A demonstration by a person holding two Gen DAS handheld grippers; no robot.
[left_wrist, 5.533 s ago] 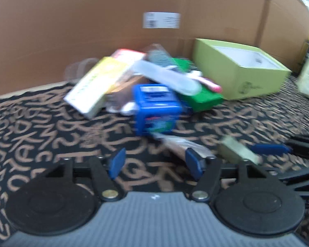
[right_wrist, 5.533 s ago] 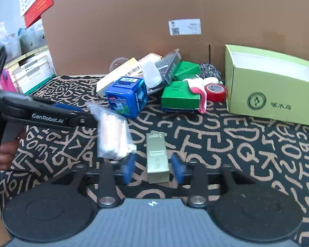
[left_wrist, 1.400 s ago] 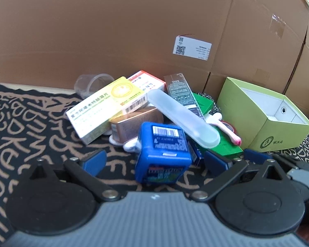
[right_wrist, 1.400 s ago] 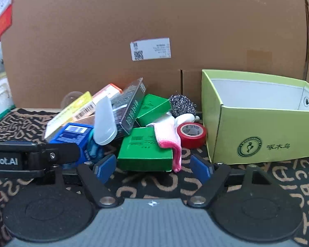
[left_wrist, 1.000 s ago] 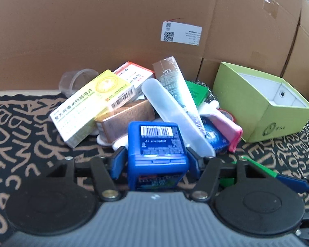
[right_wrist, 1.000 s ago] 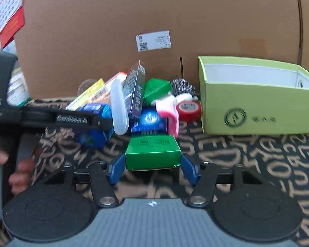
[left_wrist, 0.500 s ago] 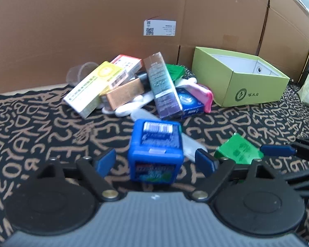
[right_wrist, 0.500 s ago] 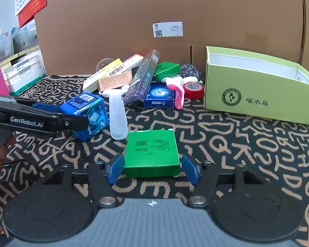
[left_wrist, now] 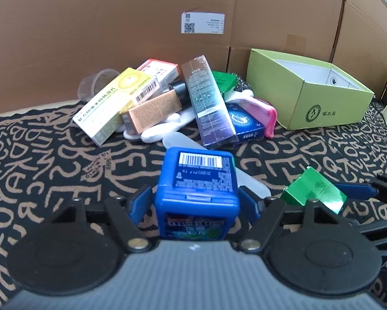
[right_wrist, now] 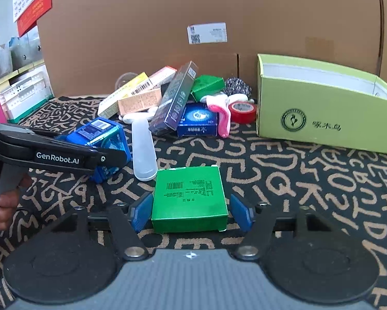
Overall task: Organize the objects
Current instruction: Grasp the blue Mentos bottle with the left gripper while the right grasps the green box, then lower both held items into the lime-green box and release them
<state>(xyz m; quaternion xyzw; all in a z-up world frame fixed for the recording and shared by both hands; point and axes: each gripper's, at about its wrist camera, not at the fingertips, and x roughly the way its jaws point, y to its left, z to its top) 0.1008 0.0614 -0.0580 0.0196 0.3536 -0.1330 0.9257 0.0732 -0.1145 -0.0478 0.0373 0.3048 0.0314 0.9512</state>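
Brackets the blue Mentos box (left_wrist: 196, 180) with the left gripper (left_wrist: 194, 201) at 6 o'clock of the left wrist view, blue pads tight beside both flanks; cannot tell whether clamped or only touching

Straddles the flat green carton (right_wrist: 189, 196) with the right gripper (right_wrist: 190, 213) at 6 o'clock of the right view, fingers slightly apart, a sliver of gap at the right pad, carton lying on the patterned mat (right_wrist: 296, 180)

Looks like pulling both boxes clear of the jumble at 12 o'clock, probably to sort them singly, away from the translucent toothbrush case (right_wrist: 143, 149) lying between them

Likely aims next for the open lime-green box (right_wrist: 322, 113) at 2 o'clock, well apart from both grippers
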